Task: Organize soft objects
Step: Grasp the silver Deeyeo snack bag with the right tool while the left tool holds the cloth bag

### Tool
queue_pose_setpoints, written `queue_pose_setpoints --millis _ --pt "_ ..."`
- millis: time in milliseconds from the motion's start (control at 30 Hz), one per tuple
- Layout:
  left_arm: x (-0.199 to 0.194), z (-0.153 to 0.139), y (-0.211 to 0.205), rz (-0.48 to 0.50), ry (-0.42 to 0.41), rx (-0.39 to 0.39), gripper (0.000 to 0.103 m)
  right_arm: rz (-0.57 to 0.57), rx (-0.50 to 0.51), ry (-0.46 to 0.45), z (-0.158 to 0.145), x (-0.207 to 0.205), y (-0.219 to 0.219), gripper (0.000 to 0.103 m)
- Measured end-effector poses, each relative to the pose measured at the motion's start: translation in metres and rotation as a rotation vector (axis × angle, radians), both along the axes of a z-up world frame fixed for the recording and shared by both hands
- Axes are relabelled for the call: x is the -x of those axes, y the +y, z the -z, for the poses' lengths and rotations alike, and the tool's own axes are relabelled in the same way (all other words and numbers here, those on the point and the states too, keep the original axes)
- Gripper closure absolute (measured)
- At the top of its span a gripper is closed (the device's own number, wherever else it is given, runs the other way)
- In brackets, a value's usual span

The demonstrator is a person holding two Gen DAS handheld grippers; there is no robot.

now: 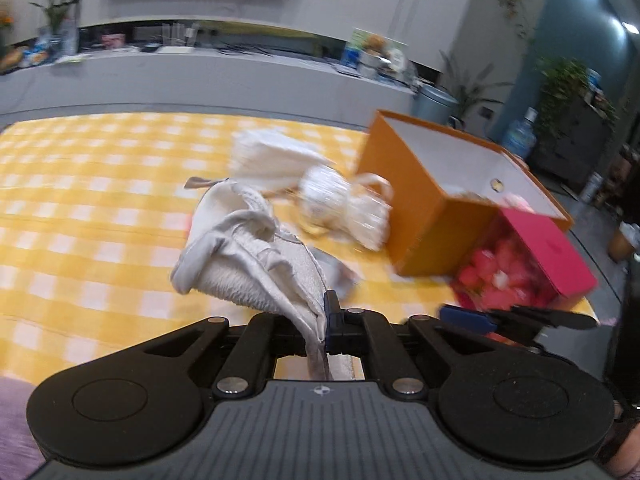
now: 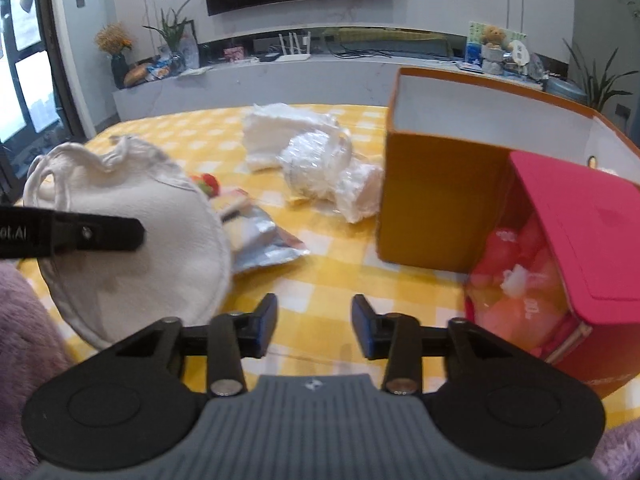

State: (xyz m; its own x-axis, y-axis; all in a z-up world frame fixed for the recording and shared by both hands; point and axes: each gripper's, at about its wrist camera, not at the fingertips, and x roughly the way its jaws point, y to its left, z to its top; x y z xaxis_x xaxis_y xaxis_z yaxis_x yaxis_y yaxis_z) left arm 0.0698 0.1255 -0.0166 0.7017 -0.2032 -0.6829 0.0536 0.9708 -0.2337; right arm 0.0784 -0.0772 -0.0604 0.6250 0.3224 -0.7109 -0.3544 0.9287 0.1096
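Orange box (image 2: 436, 196) right, bare tablecloth (image 2: 320, 280) ahead

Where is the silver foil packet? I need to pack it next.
In the right wrist view the silver foil packet lies on the yellow checked tablecloth, left of the orange box, just beside the lifted white bib.

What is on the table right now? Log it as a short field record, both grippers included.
surface: yellow checked tablecloth
left gripper: shut on the white bib, lifted off the cloth
right gripper: open, nothing between the fingers
orange box: open top, upright, at the right
pink box: against the orange box's near side, pink items inside
wrapped white bundles: lying mid-table, left of the orange box
silver packet: flat on the cloth beside the bib
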Motion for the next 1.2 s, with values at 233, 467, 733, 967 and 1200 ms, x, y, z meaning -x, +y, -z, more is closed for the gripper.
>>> queue_pose_setpoints --millis 233,467,733,967,1200 --pt "-0.009 -0.008 0.037 -0.130 -0.013 -0.030 0.098 -0.144 0.022 -0.056 -0.015 -0.011 0.033 0.029" --pt "-0.022 0.006 0.043 -0.176 -0.008 -0.107 0.097 -0.290 0.136 -0.125 -0.011 -0.031 0.074 0.011" --pt "-0.028 0.017 0.047 -0.176 0.051 -0.081 0.097 -0.409 0.254 -0.078 0.016 -0.063 0.101 0.007" --pt "-0.032 0.021 0.046 -0.166 0.069 -0.076 0.097 -0.391 0.191 -0.002 0.033 -0.086 0.105 0.011" --pt "-0.035 0.024 0.038 -0.137 0.083 -0.096 0.097 -0.360 0.129 0.031 0.043 -0.091 0.103 0.029"
